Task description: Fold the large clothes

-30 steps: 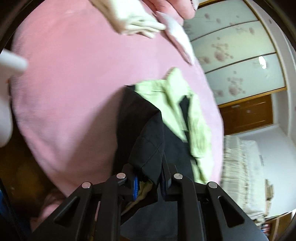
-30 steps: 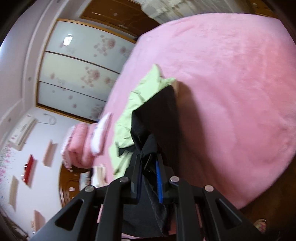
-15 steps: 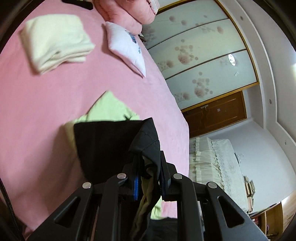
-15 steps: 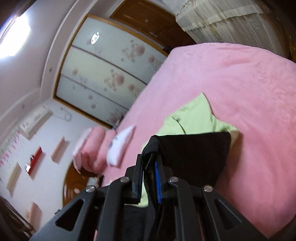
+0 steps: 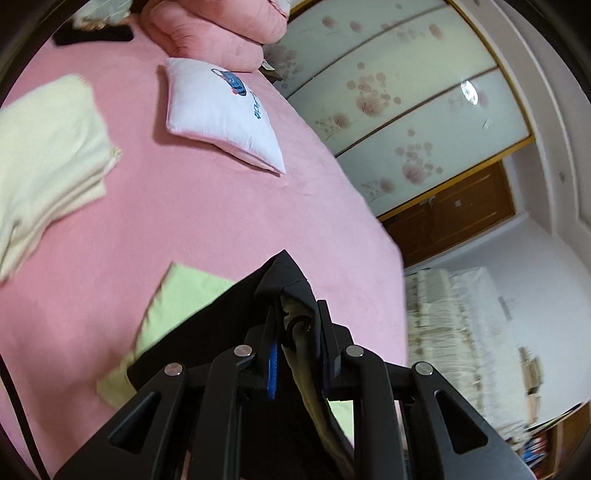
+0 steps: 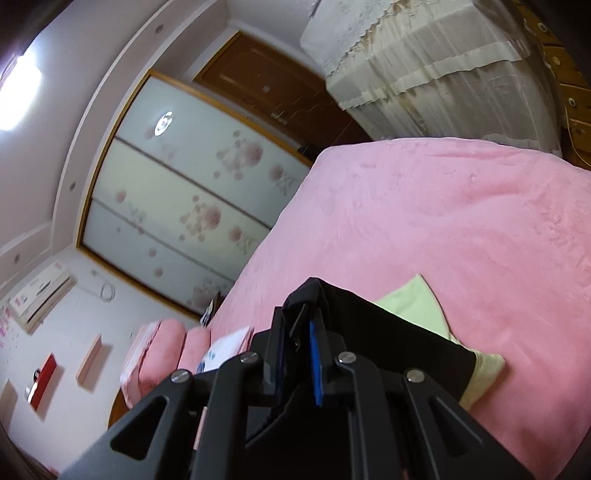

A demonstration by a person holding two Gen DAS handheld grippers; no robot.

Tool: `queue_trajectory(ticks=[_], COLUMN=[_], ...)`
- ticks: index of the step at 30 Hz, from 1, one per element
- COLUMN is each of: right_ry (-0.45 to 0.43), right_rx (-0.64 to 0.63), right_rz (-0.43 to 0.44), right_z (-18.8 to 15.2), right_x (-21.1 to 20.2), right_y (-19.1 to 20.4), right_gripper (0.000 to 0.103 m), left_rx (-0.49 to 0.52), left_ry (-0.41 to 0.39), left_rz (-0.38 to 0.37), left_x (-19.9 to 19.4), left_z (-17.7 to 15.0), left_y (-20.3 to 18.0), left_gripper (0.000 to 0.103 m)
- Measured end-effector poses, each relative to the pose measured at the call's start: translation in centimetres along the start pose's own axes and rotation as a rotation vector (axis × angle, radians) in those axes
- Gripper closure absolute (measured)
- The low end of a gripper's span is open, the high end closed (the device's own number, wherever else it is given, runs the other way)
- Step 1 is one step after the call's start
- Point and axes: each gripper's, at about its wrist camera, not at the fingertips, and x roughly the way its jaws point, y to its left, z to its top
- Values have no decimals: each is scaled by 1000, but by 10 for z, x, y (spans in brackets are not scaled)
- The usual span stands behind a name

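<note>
The left gripper (image 5: 295, 332) is clamped on a bunched corner of the black garment (image 5: 207, 332), whose pale lining shows between the jaws. The right gripper (image 6: 297, 347) is likewise pinched shut on another corner of the garment (image 6: 388, 332). The cloth hangs over the pink bed (image 5: 207, 210), with a light green piece (image 5: 184, 295) beneath. A white pillow (image 5: 218, 114) lies at 11 o'clock and folded cream cloth (image 5: 44, 147) at 9 o'clock.

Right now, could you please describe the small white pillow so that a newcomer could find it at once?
Start at the pink bed. Near its head, just below the rolled pink quilt, lies the white pillow. Unlike the folded cream cloth beside it, it is puffy and square with a blue printed logo.
</note>
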Motion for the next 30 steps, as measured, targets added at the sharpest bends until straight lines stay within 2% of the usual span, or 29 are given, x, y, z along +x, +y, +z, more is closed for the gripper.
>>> queue_trajectory(ticks=[6,8,11,13,14,16,17,18,19,20,23,24,27,30], right_ry=[27,36,73,89,99,123,129,129,123,114,121,142,205,315], right_rx=[23,4,-35,-43,-39,-20,-20,-27,-60,-94,-198,-227,-308,-439], right_rz=[-88,-127,-179,-203,-222,-217,-194,-181,-175,-180,-201,-207,-210,-211], right_z=[20,23,25,25,25,26,27,28,29,30,28,26,11,-28], right_x=[54,74,101,118,124,134,135,135,136,135,137,140,146,155], right_y=[-13,-18,-21,-24,-25,-27,-25,-23,-17,-12,2,6,12,15], right_gripper=[92,91,91,87,86,81,78,66,51,47,46,46,46,46], left_rx=[51,82,128,146,160,209,237,253,270,282,309,314,359,410], left_ry=[17,27,54,54,46,27,20,17,14,20,69,82,141,230], left_rz=[92,151,197,250,300,335,346,353,356,349,339,343,346,343], left_x=[53,70,90,98,103,104,103,102,100,99,102,104,116,128], left_z=[14,18,19,16,18,18,16,15,12,9,0,-3,-25,-59], left_y=[5,5,7,9,8,3,-1,-4,-8,-11,-18,-20,-25,-30], left_gripper=[88,88,88,76,68,64,60,51,48,45,42,38,36,36])
